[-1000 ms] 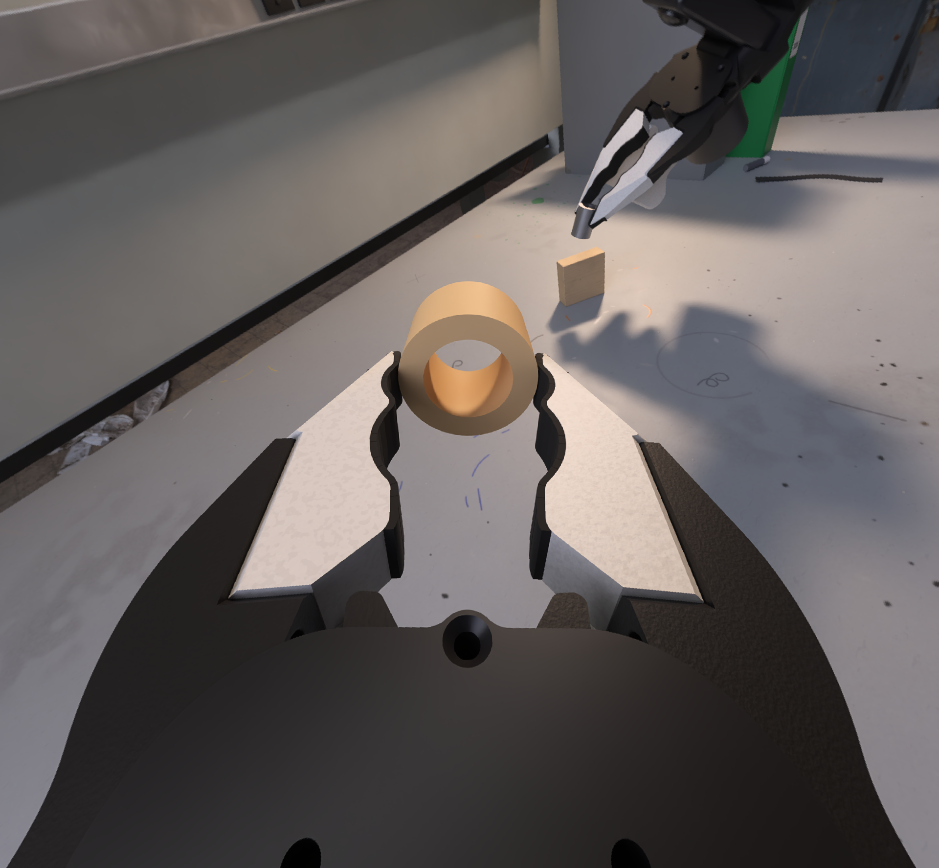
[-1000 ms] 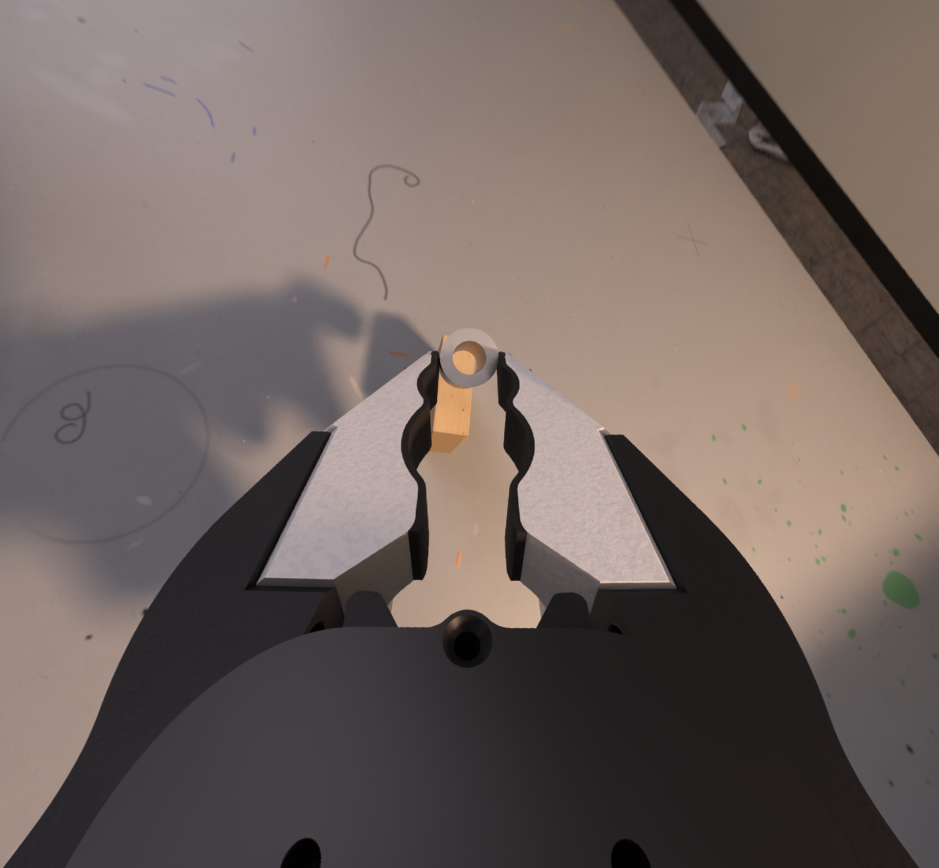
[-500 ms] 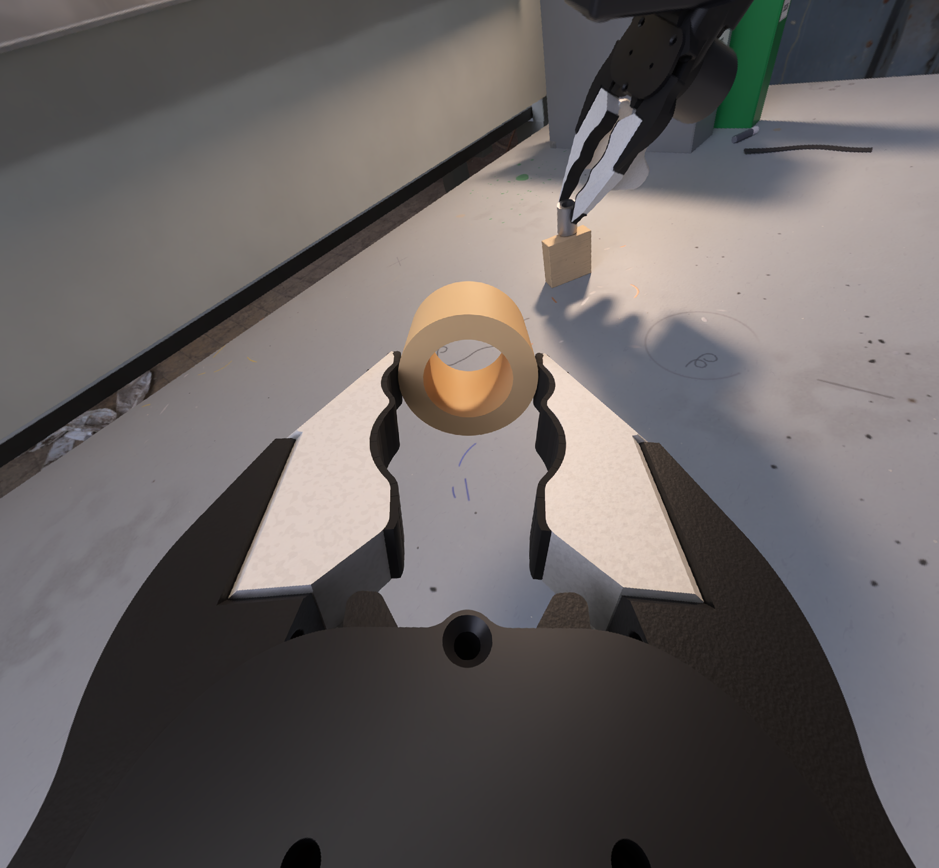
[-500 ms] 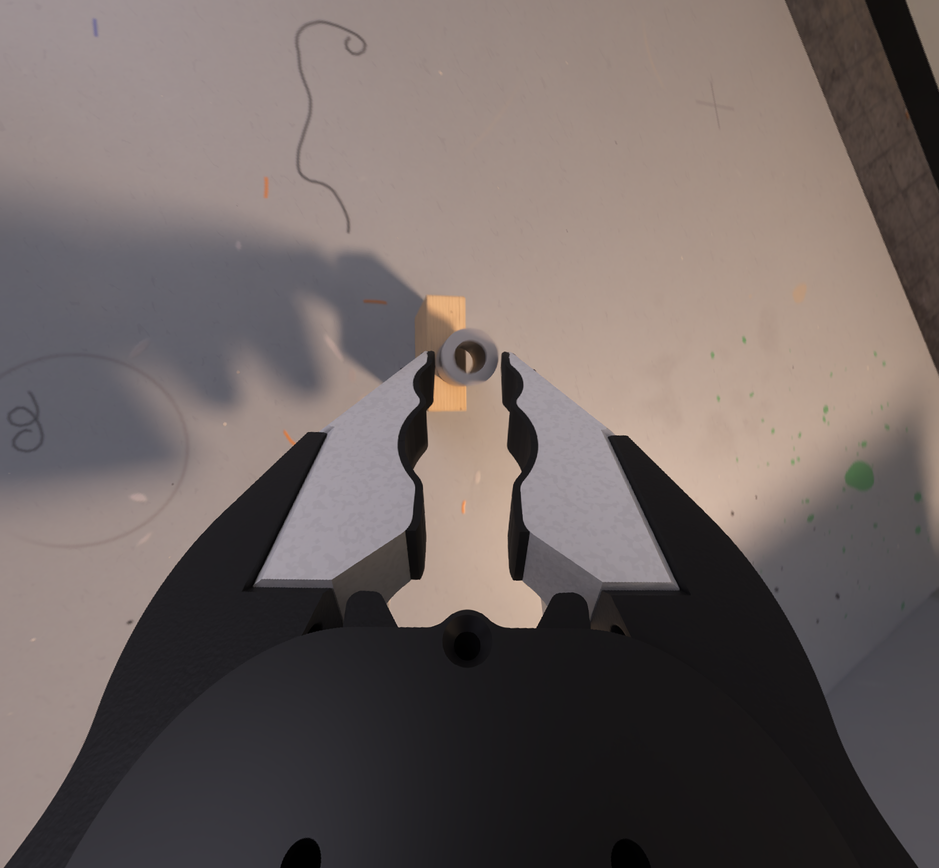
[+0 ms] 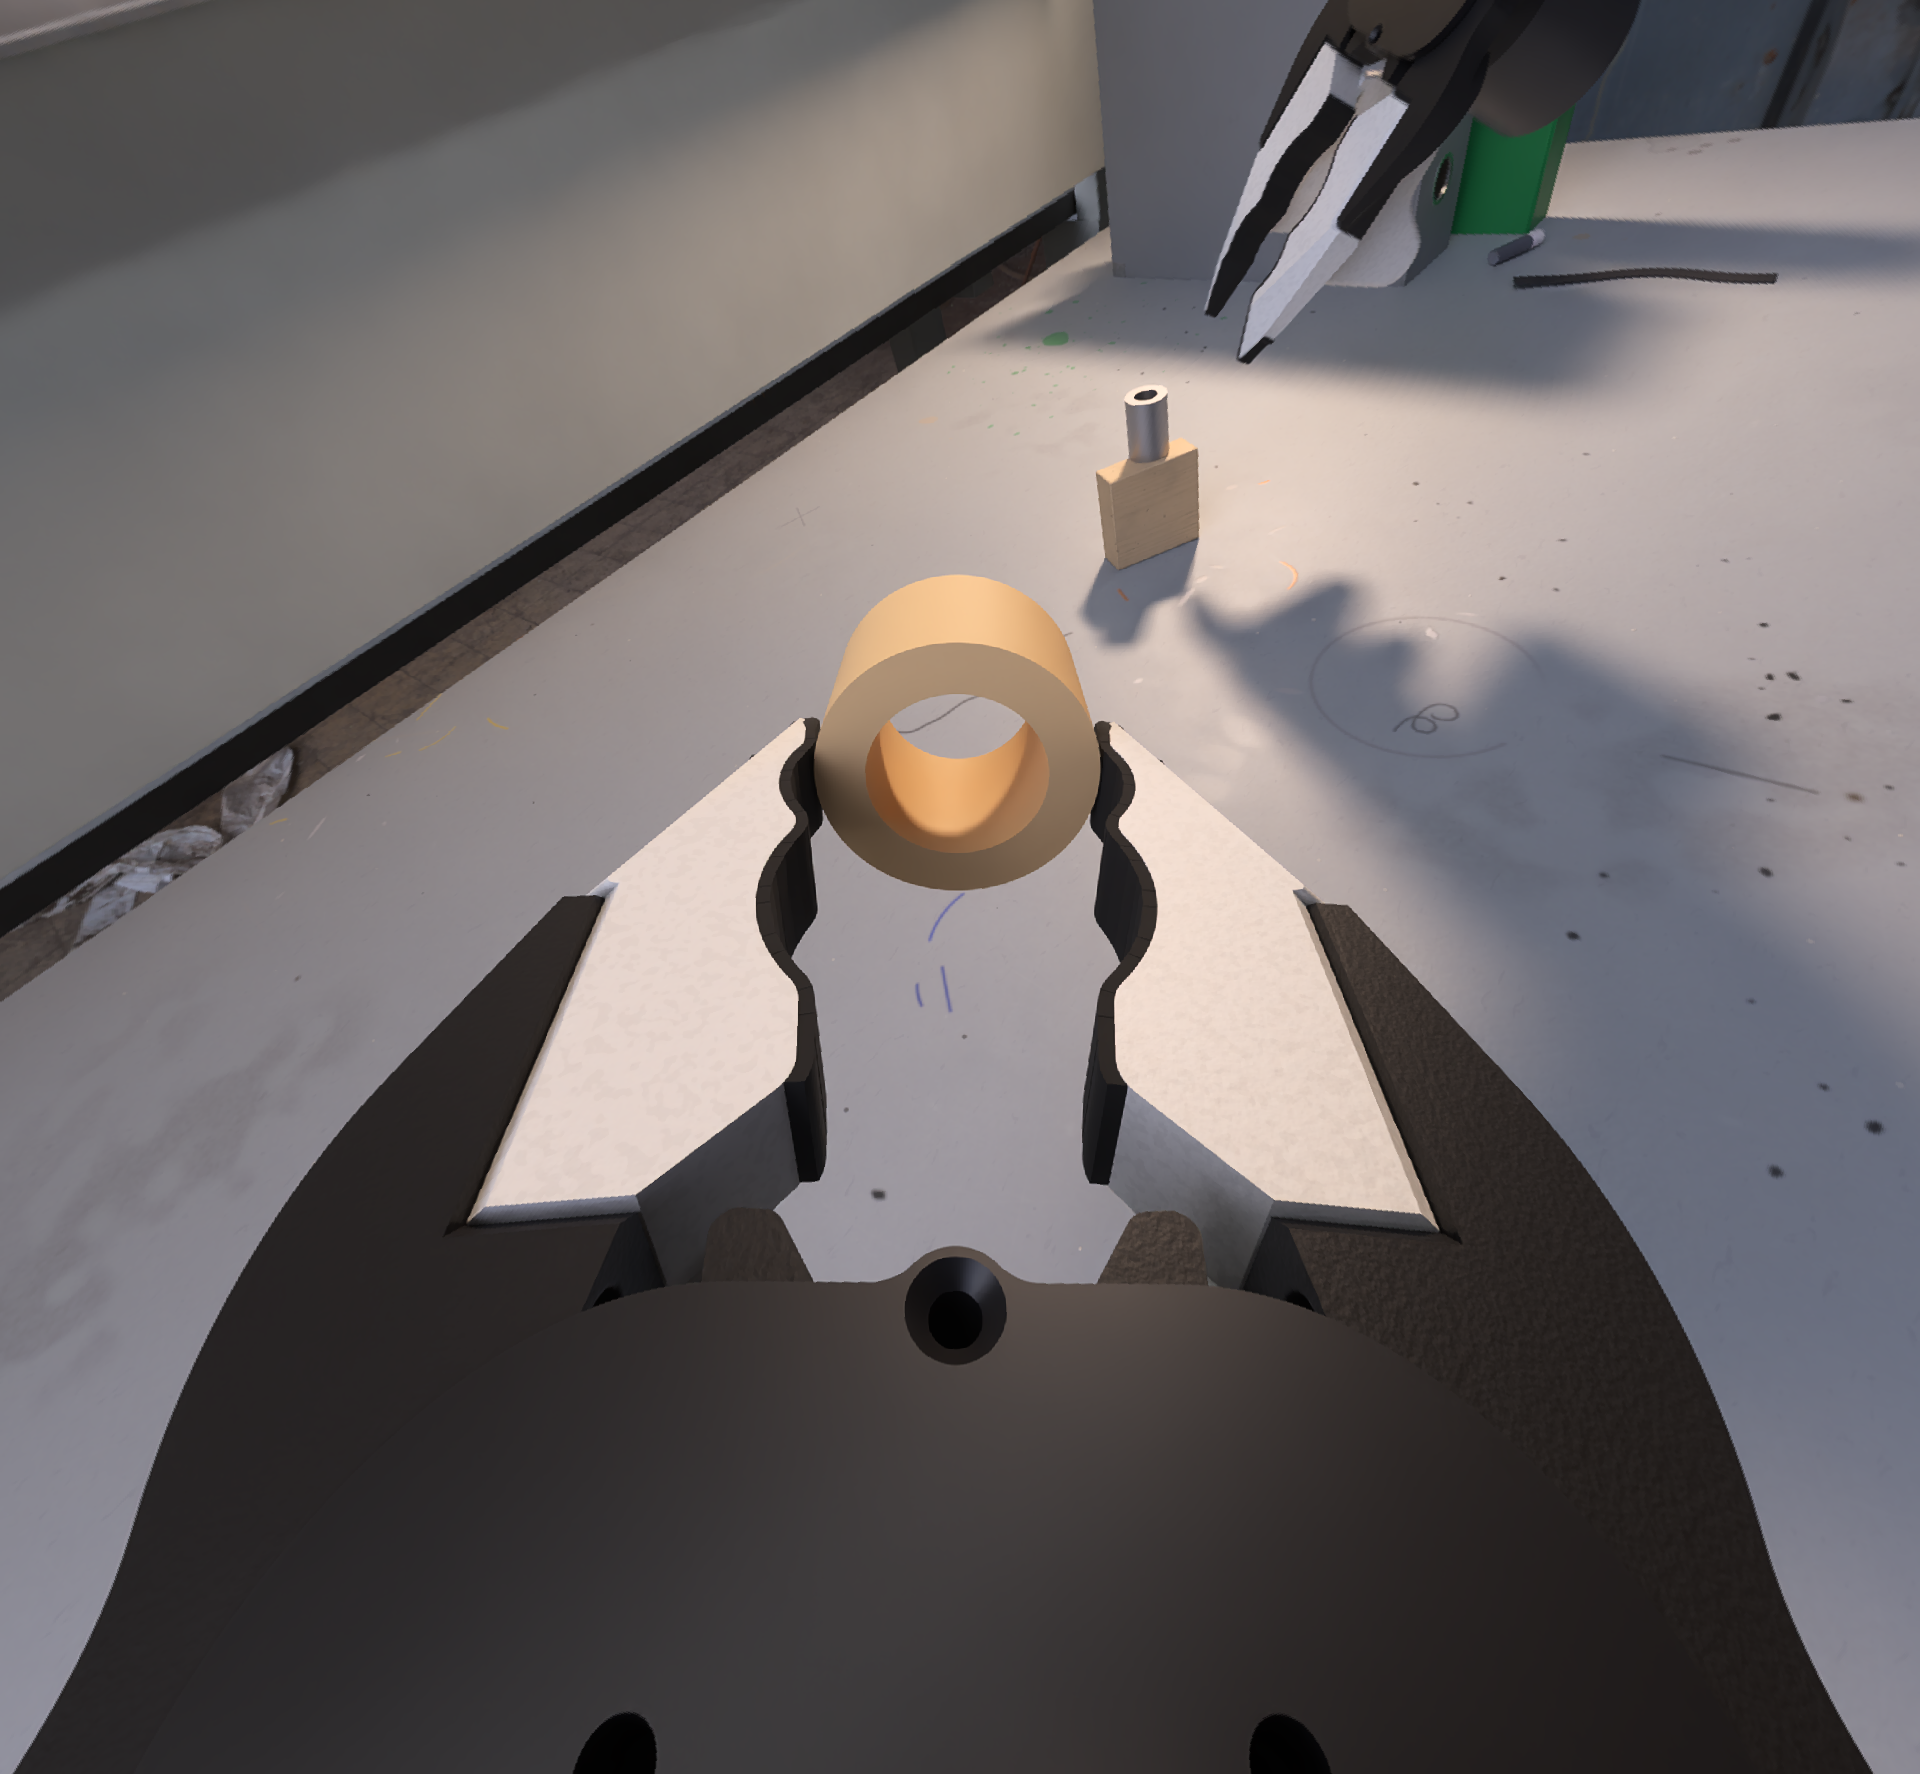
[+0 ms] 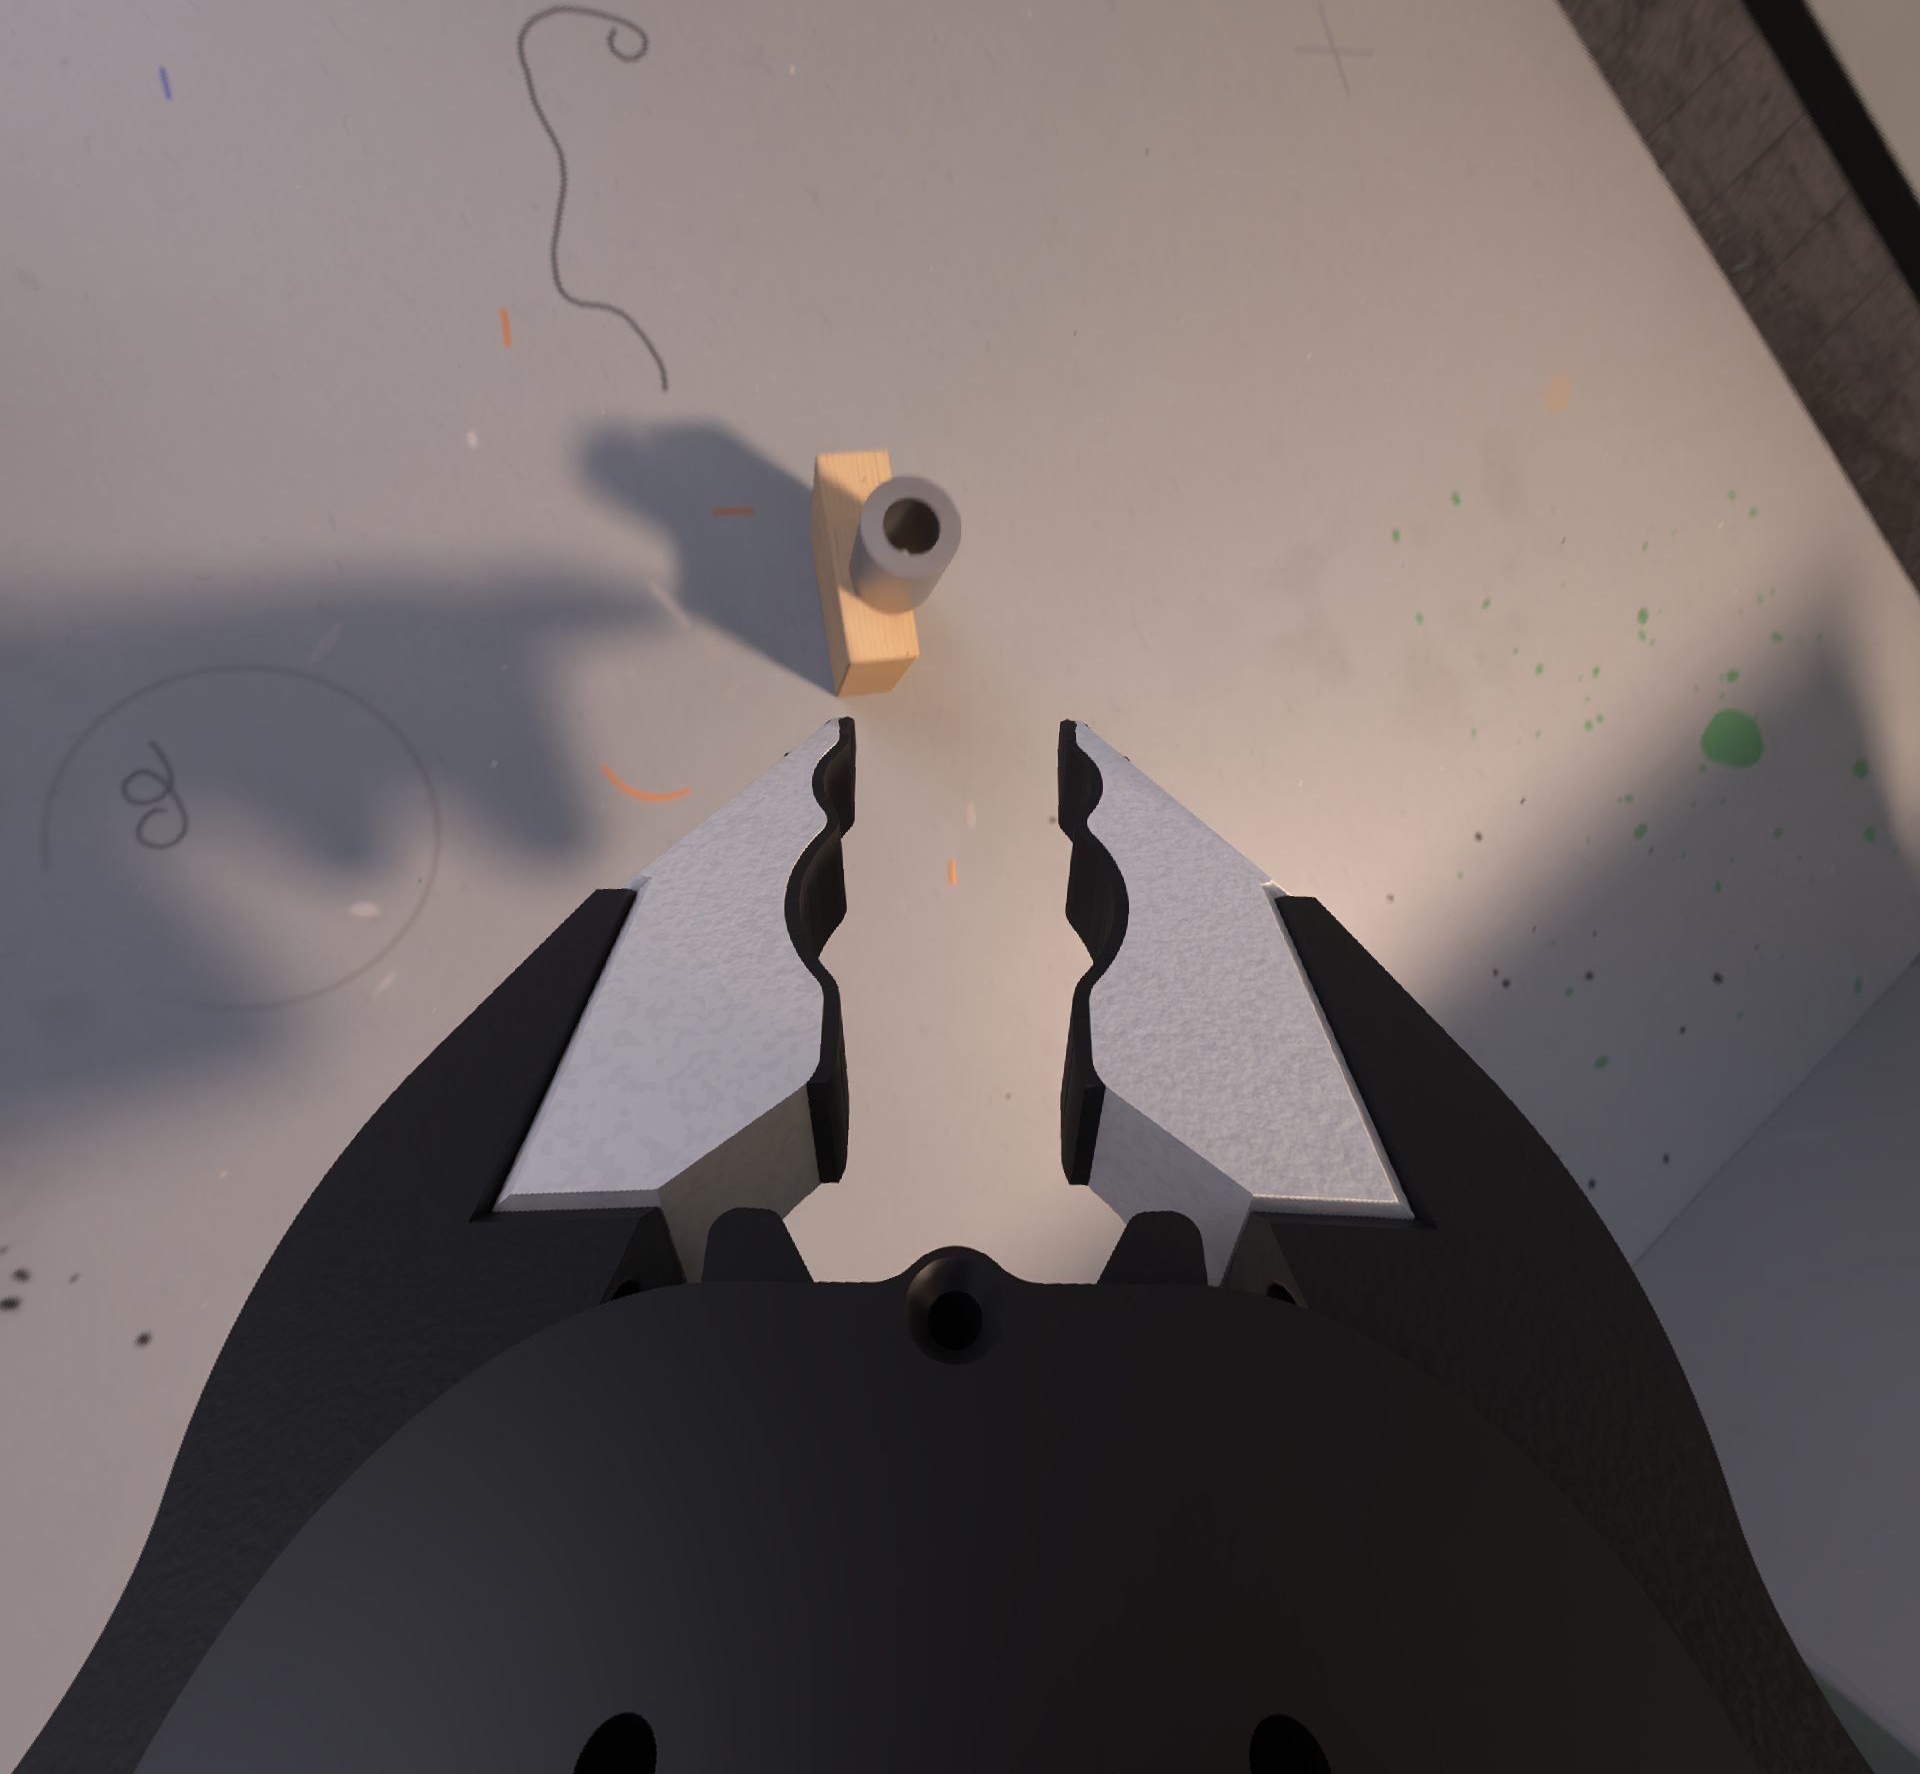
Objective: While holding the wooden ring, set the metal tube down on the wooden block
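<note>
1. Your right gripper [image 5: 1252, 327] was cut off at the top edge of the left wrist view, so you only got its lower body and fingers. In the right wrist view the metal tube [image 6: 902, 548] hid part of the wooden block's [image 6: 868, 623] top.
2. The tube stood upright on the block's narrow top face, long axis vertical, bore opening facing straight up. The block stood on edge on the grey surface [image 5: 1455, 893].
3. Your left gripper [image 5: 954, 768] was pinching the wooden ring [image 5: 956, 748] between its fingertips, ring axis running forward along the fingers, so you looked right through the hole.
4. The right gripper's [image 6: 956, 737] fingers were spread and empty, hanging above the tube and clear of it.
5. Count: one tube, one block, one ring, two grippers.
</note>
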You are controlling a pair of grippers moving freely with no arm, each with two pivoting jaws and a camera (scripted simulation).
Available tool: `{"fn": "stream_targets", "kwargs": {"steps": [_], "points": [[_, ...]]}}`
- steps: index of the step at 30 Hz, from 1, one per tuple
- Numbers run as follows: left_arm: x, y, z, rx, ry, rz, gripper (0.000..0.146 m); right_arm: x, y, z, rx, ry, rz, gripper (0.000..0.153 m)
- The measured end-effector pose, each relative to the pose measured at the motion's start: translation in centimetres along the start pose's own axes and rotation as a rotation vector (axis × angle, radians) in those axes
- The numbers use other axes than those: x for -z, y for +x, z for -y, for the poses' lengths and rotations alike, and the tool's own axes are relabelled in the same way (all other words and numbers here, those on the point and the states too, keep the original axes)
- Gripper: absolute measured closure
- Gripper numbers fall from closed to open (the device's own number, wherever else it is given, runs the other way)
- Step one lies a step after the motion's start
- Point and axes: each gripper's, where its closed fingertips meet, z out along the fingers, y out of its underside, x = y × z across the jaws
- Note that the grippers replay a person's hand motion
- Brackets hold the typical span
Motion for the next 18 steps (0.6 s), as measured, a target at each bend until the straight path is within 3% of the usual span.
{"fn": "stream_targets", "kwargs": {"steps": [10, 15, 18], "points": [[2.2, -1.8, 1.7, 0.033, 0.066, 0.044, 0.094, 3.0, 0.0, -2.4, -0.090, -0.122, -0.083, 0.106], [3.3, -2.7, 2.4, 0.092, 0.105, 0.036, 0.094, 2.7, 0.4, -1.5, -0.039, -0.071, -0.105, 0.106], [3.7, -3.0, 2.7, 0.098, 0.117, 0.042, 0.094, 2.3, 0.4, -1.7, -0.013, -0.108, -0.102, 0.125]]}}
